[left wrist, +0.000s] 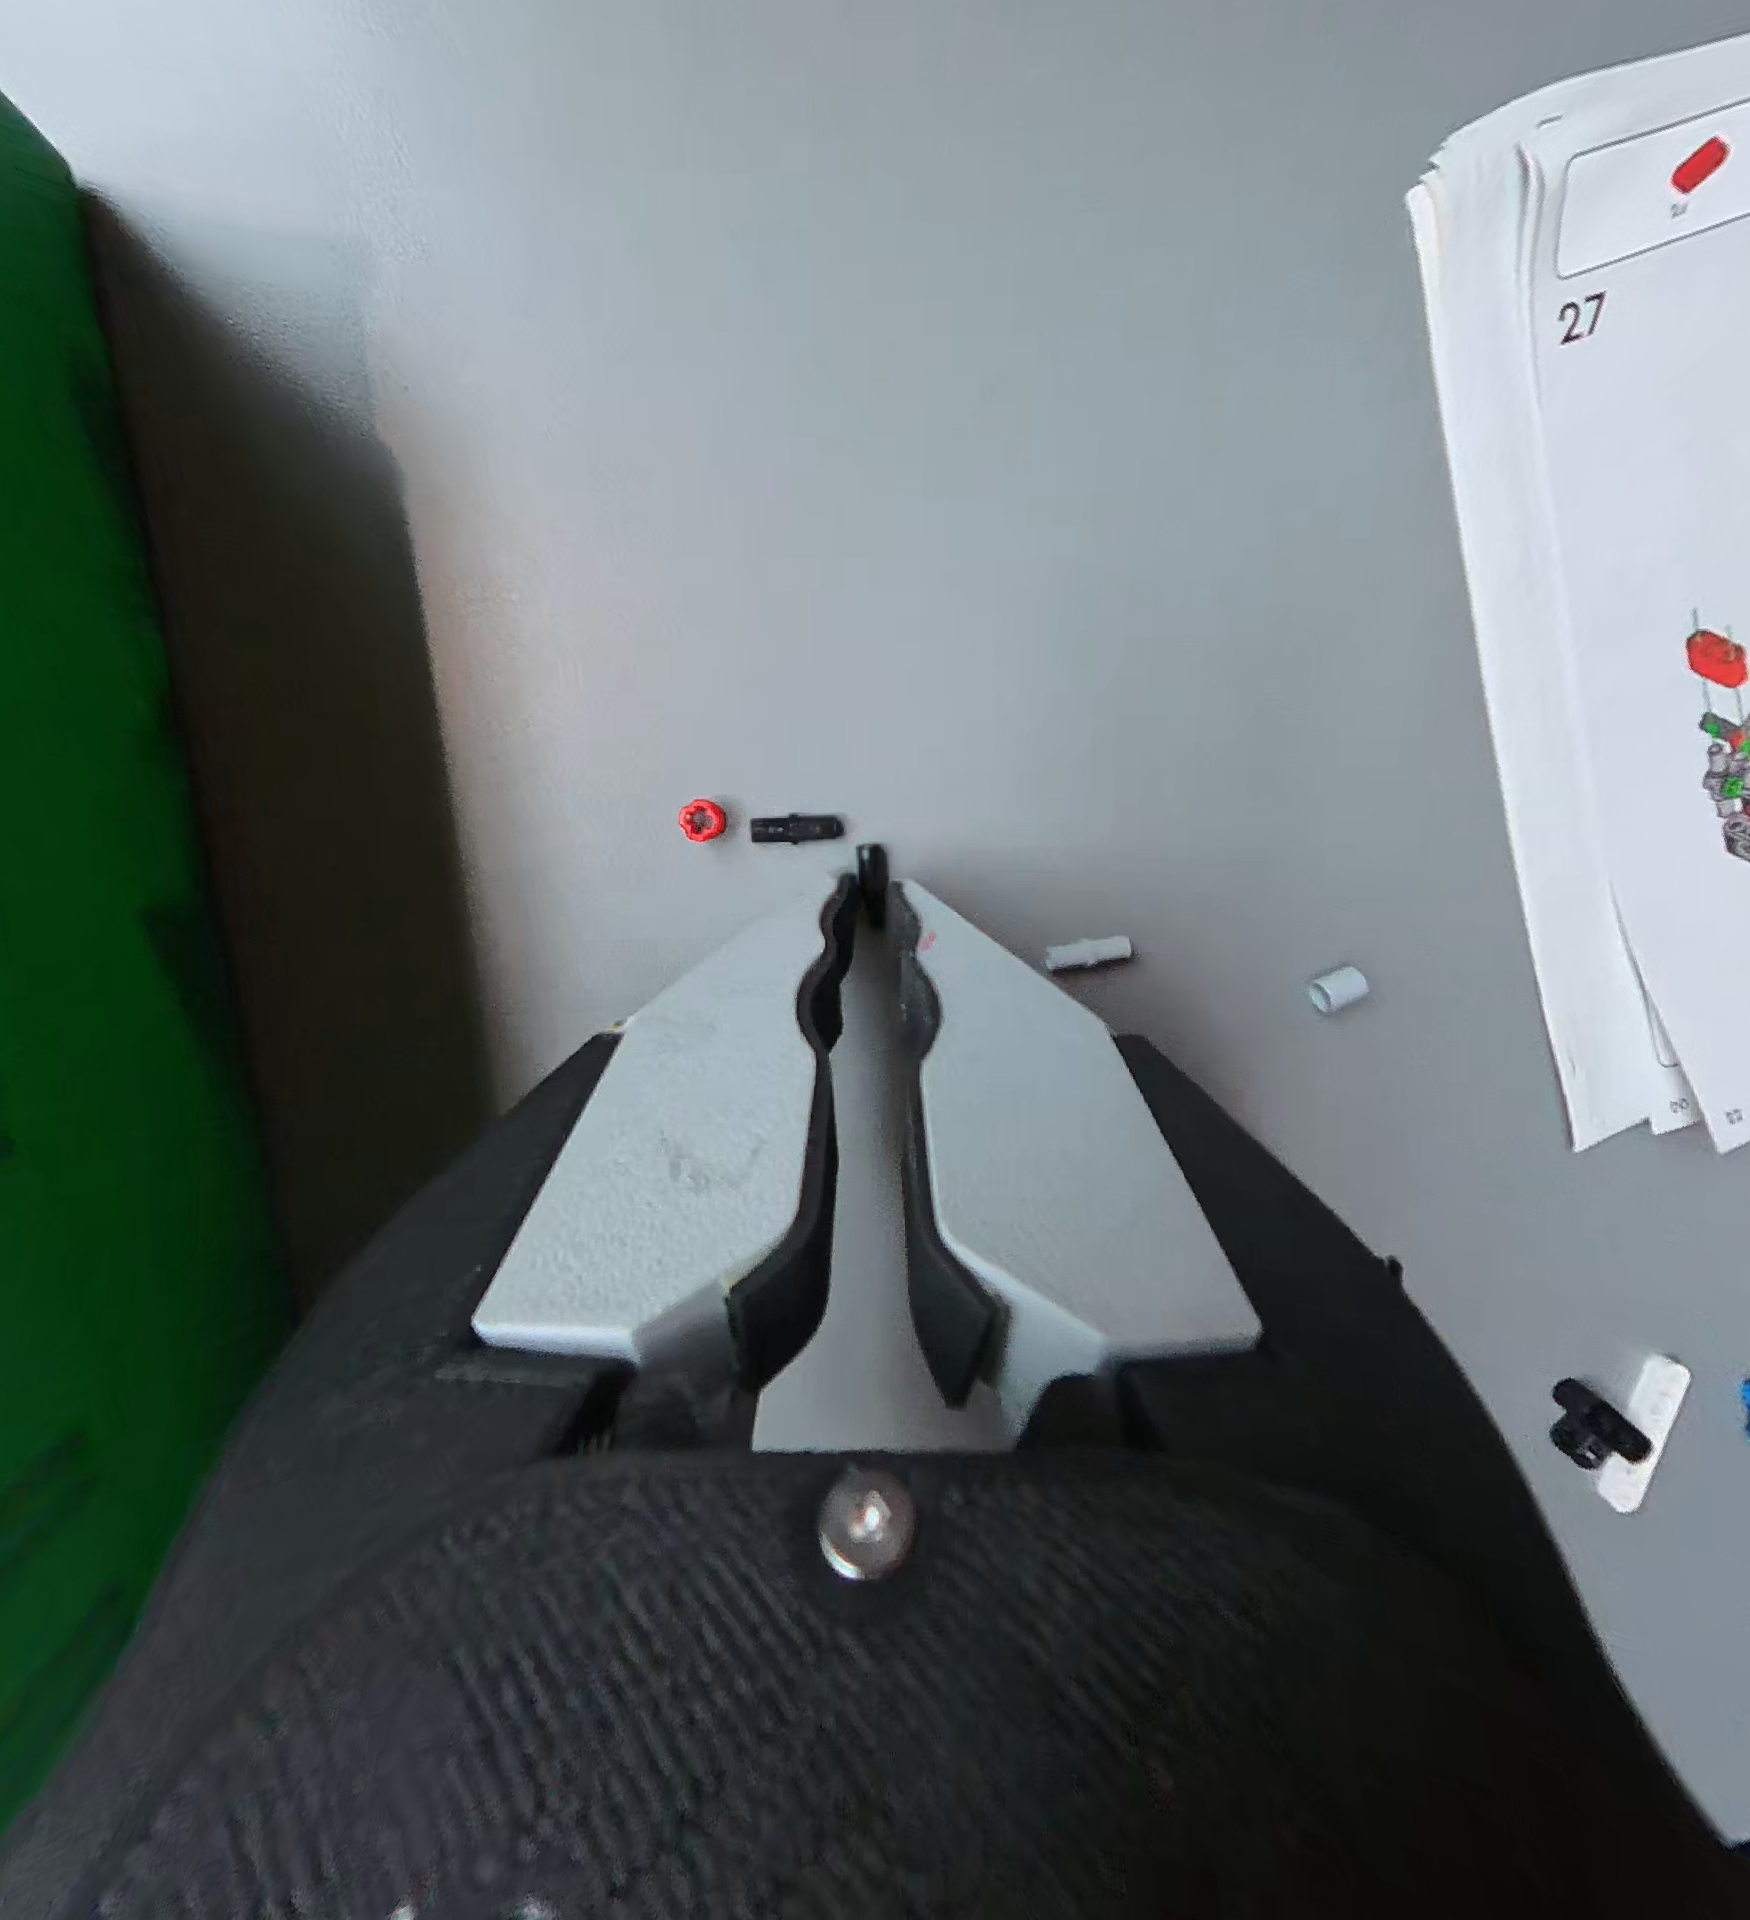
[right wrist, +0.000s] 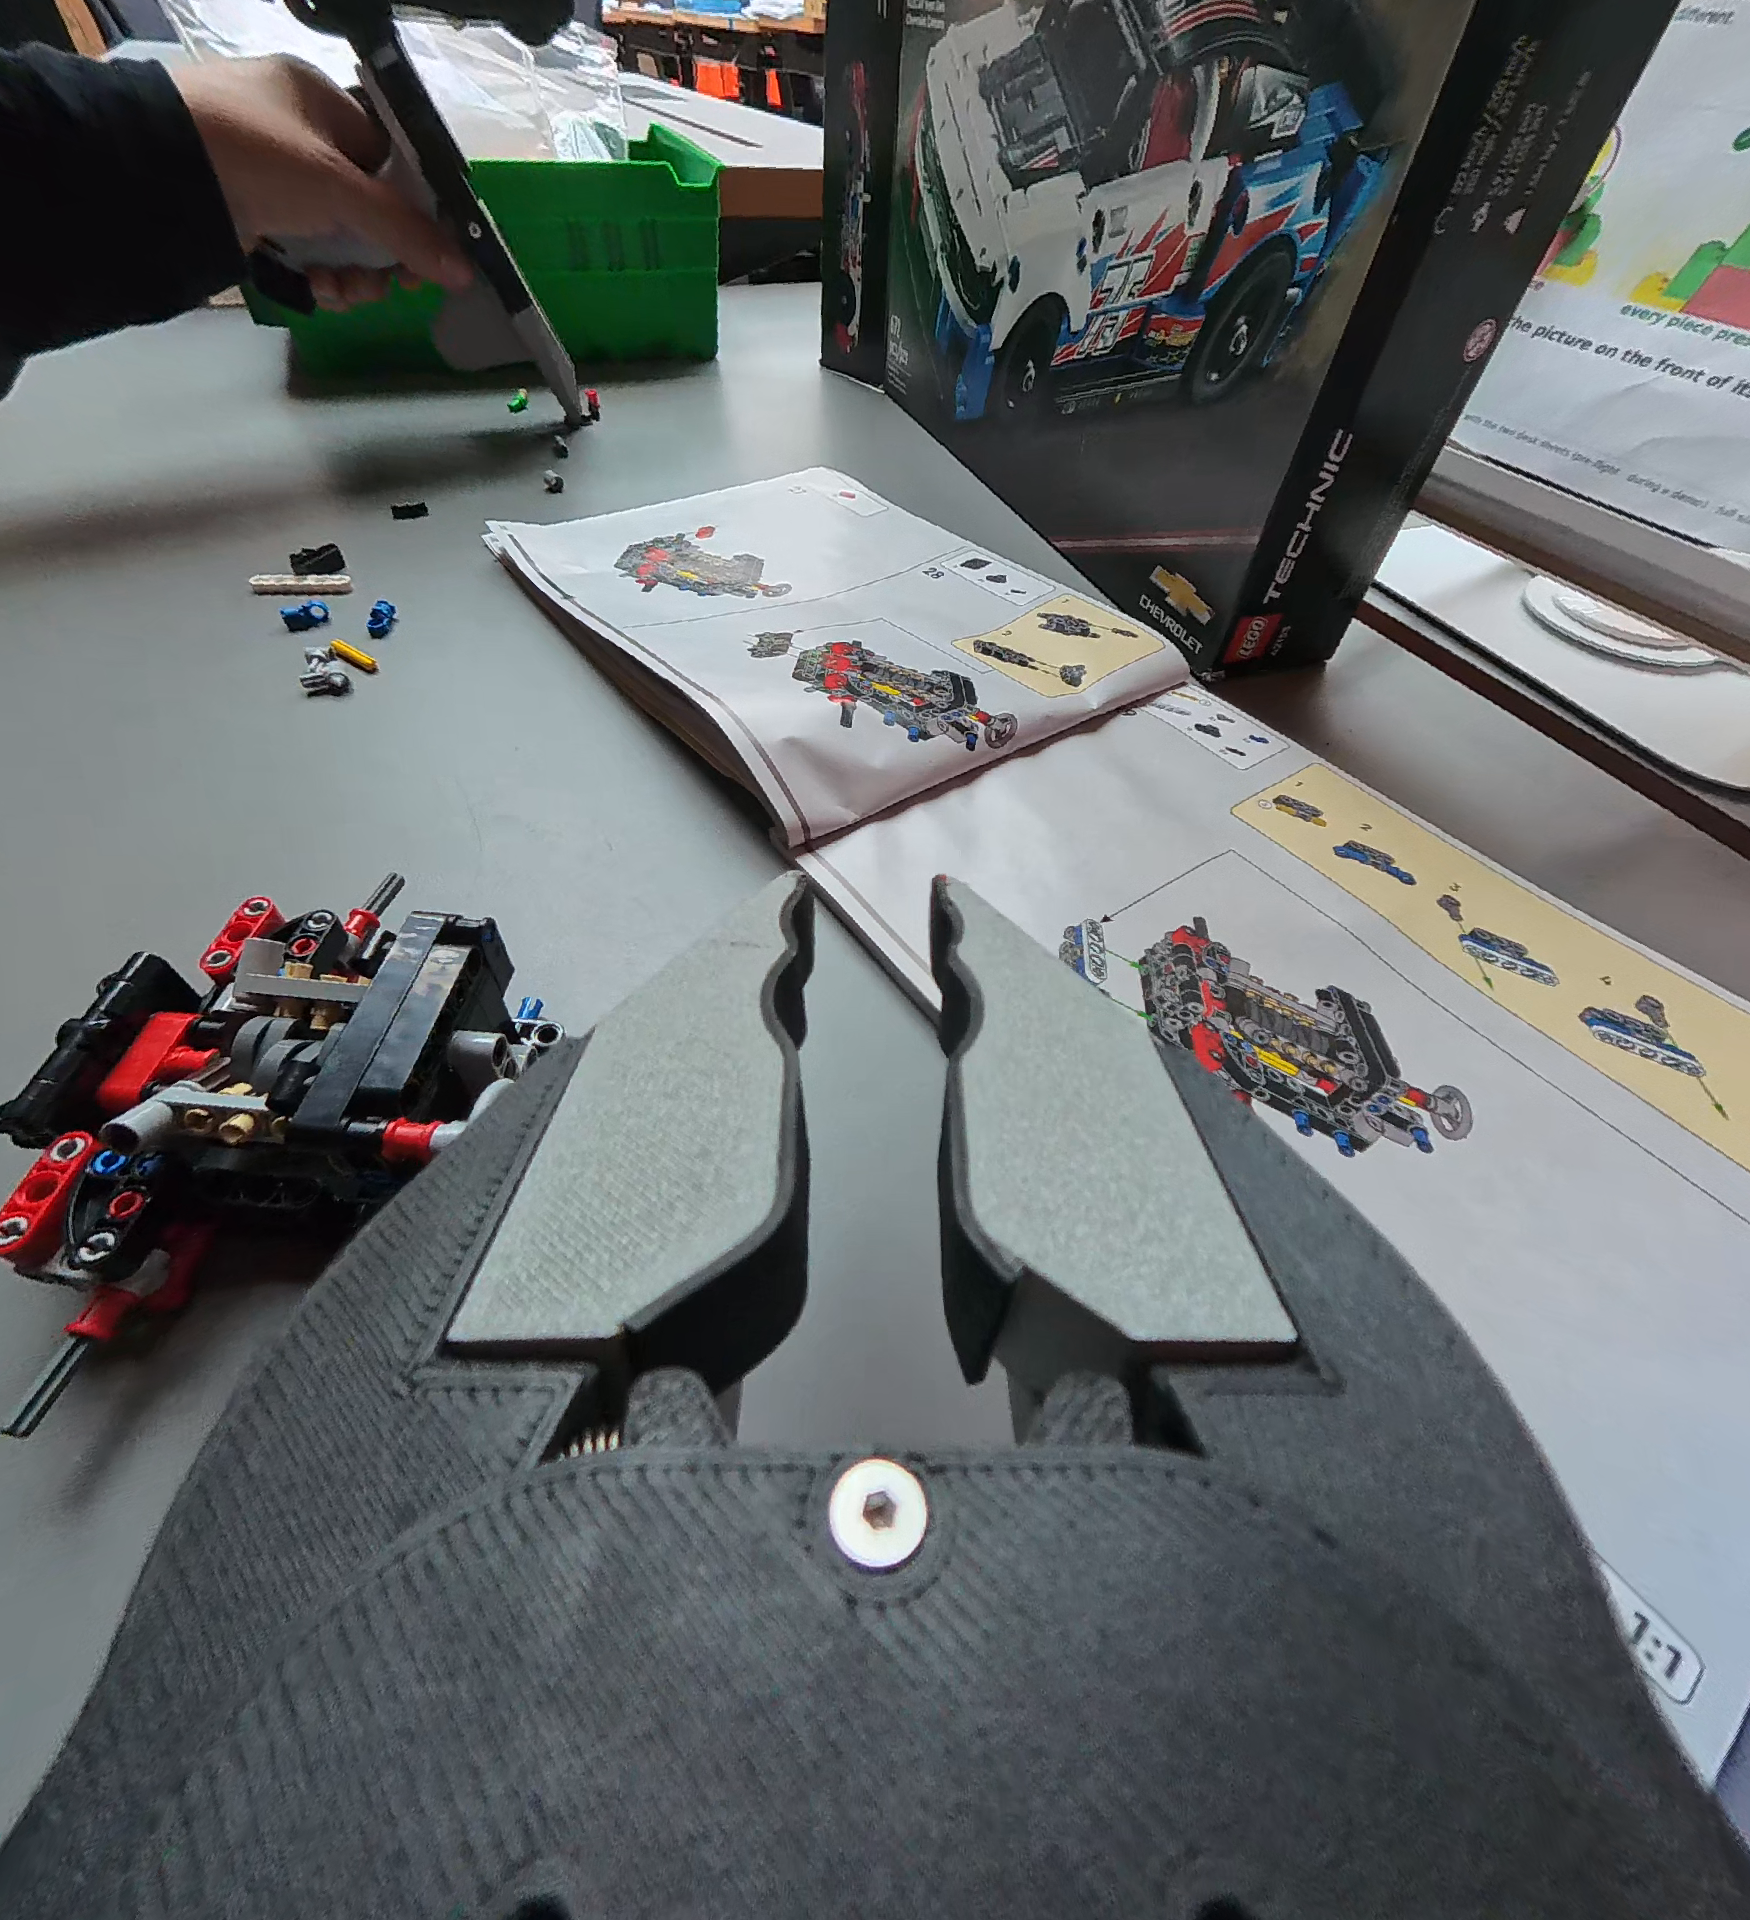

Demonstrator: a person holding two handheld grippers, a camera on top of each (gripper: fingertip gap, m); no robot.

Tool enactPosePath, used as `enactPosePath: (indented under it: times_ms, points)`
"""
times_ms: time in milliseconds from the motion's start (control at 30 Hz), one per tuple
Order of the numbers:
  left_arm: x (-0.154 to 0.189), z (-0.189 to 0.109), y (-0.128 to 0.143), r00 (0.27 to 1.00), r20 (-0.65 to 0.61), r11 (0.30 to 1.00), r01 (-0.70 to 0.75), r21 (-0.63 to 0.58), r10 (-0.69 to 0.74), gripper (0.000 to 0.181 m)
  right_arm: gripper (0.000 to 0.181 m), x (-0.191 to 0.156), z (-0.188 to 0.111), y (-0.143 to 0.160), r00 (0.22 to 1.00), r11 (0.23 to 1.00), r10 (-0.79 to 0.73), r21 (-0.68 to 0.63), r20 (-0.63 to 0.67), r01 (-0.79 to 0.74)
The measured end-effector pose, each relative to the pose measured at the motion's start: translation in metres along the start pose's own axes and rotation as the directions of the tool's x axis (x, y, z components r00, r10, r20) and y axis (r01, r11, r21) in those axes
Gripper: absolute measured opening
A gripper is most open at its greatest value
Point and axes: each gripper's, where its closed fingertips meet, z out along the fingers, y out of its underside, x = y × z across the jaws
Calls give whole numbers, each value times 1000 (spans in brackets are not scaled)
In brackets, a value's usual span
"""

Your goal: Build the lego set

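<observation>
a grey bench [right wrist: 559, 790] fills both views, with a green bin [right wrist: 601, 249] at its far edge and the set's box [right wrist: 1162, 312] standing at about 1 o'clock from my right gripper.

my left gripper [left wrist: 866, 883] is nearly closed, pinching a small black piece [left wrist: 871, 868] at its tips; i judge it a pin or bushing, too small to tell. just beyond it, at 11 o'clock, lie a red bush [left wrist: 700, 820] and a black pin [left wrist: 796, 828], apart from each other. a light grey pin [left wrist: 1089, 953] and a grey sleeve [left wrist: 1337, 989] sit at 3 o'clock.

my right gripper [right wrist: 871, 914] hangs open and empty over the seam of the instruction booklet [right wrist: 850, 644], which lies spread flat. the partly built chassis [right wrist: 258, 1070], black and red with axles sticking out, rests at 9 o'clock from it, just beside the left finger.

progress, as i read it: the core frame is together, but there are no wheels and no body panels, so most of the car is left. more loose parts [right wrist: 331, 613] wait near the middle of the bench, blue connectors and a yellow axle among them. the pinched piece has yet to reach the chassis, which is well apart from it.
</observation>
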Motion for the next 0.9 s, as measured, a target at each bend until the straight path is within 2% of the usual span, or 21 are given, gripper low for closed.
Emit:
enactPosePath:
  times_ms: [33, 267, 467, 633, 867, 900]
  points:
    - [1, 0, 0, 1000, -3, 1000, -7, -1, 7, 3, 18, 1, 0, 1, 1000, 1000, -4, -4, -2, 4]
    - [23, -13, 19, 994, -31, 993, -107, -39, 106, 3, 18, 1, 1, 1, 1000, 1000, 6, -9, 4, -6]
    - [88, -45, 58, 949, -82, 951, -308, -26, 305, 3, 17, 1, 1, 1, 1000, 1000, -3, -7, -1, 3]
    - [134, -44, 97, 914, -150, 921, -388, -42, 378, 3, 17, -1, 2, 1, 1000, 1000, -20, -14, -5, 20]
    - [139, -34, 109, 917, -124, 923, -384, -11, 380, 8, 17, 3, 1, 2, 999, 999, -27, -19, -33, 27]
    - [138, -32, 109, 922, -127, 929, -370, -10, 366, 14, 17, 4, 0, 2, 999, 999, -31, -20, -38, 30]
